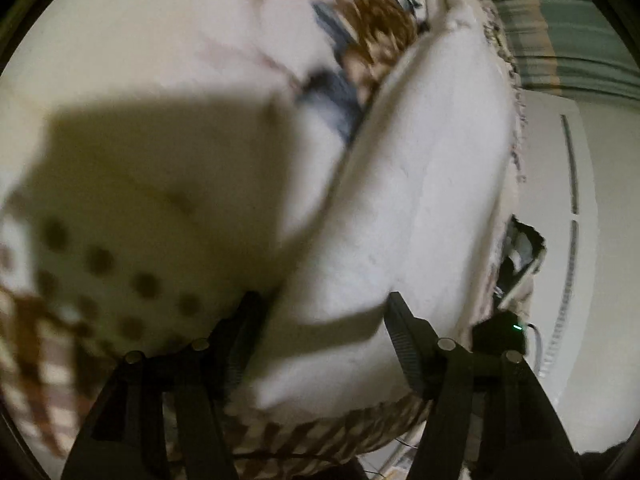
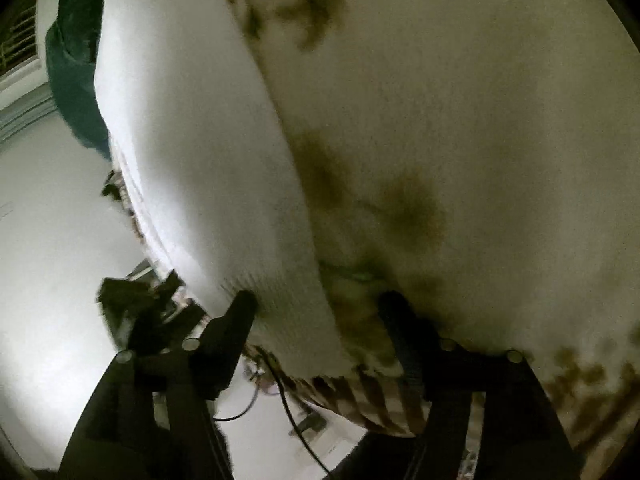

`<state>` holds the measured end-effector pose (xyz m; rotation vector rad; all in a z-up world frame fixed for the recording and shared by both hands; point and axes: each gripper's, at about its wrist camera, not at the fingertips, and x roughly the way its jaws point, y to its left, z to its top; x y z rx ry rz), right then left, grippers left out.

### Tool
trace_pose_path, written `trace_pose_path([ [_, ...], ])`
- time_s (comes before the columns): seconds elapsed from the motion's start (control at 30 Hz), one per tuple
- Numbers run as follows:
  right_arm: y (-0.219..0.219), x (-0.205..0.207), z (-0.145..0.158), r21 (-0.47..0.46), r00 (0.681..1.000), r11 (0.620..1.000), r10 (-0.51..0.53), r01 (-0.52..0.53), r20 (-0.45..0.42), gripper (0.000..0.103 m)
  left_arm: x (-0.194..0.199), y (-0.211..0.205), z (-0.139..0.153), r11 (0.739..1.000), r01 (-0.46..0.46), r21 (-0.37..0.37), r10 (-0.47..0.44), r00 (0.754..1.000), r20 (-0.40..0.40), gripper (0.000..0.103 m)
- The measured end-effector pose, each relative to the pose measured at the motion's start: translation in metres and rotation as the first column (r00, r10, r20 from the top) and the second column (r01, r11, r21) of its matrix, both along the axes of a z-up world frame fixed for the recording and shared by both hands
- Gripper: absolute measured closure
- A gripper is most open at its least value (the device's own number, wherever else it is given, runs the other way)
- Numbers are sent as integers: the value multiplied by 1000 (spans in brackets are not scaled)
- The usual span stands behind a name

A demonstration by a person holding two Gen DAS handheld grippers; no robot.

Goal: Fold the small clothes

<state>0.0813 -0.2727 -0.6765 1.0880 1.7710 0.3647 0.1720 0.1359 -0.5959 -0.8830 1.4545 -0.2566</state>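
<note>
White cloth: a plain white garment [image 1: 420,200] fills the middle of the left wrist view, lying as a long folded band from near to far over a checked brown cover [image 1: 320,432]; in the right wrist view the same white cloth [image 2: 192,160] runs along the left side.
Spotted cloth: a cream piece with brown dots [image 1: 120,272] lies left of the white band, partly in shadow; whether it is the same garment I cannot tell.
Left gripper: the left gripper [image 1: 320,312] has its fingers spread, the near end of the white cloth lying between them, not pinched.
Right gripper: the right gripper [image 2: 316,304] also stands with fingers apart, straddling the near edge where white cloth meets a blotched cream fabric [image 2: 460,160].
Surroundings: a blue and brown patterned piece [image 1: 360,48] lies at the far end; cables [image 2: 288,404] trail on the pale floor [image 2: 60,240] near the bed edge.
Risk: both views are blurred, so aim is doubtful; closing now could catch only one layer or the cover beneath, dragging the fold open.
Risk: the band lies near the edge, so a pull towards it could slide the cloth off.
</note>
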Motion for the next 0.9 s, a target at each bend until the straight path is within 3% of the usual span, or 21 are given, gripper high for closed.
trace_pose_path([
  [0.1, -5, 12, -10, 82, 997, 994, -73, 74, -15, 31, 6, -15, 3, 998, 43, -34, -42, 998, 38, 43],
  [0.17, -6, 22, -9, 118, 996, 989, -89, 90, -11, 32, 10, -23, 5, 998, 67, -19, -66, 996, 54, 45],
  [0.23, -4, 34, -4, 124, 995, 988, -96, 95, 2, 39, 10, -28, 10, 996, 85, 23, -87, 994, 72, 51],
  [0.27, -2, 39, -2, 130, 995, 987, -95, 94, 2, 59, 9, -29, 13, 995, 89, 35, -92, 993, 77, 82],
  [0.3, 1, 46, 0, 129, 996, 988, -89, 89, -4, 82, 8, -29, 16, 995, 89, 45, -92, 993, 76, 88],
  [0.33, 3, 51, 4, 131, 996, 987, -93, 93, -6, 86, 8, -28, 20, 996, 78, 48, -81, 994, 76, 88],
  [0.47, 3, 77, 31, 117, 993, 986, -120, 118, 12, 91, 11, -27, 49, 998, 44, 42, -48, 993, 104, 89],
  [0.63, -24, 119, 89, 144, 985, 981, -148, 133, 94, 91, 38, -35, 90, 1000, 19, -11, -17, 987, 161, 89],
  [0.8, -5, 198, 141, 173, 960, 967, -217, 186, 180, 91, 100, -49, 128, 998, 2, -62, 13, 968, 249, 88],
  [0.9, 12, 253, 167, 184, 937, 959, -257, 216, 236, 91, 147, -54, 137, 997, -28, -69, 46, 960, 277, 88],
])
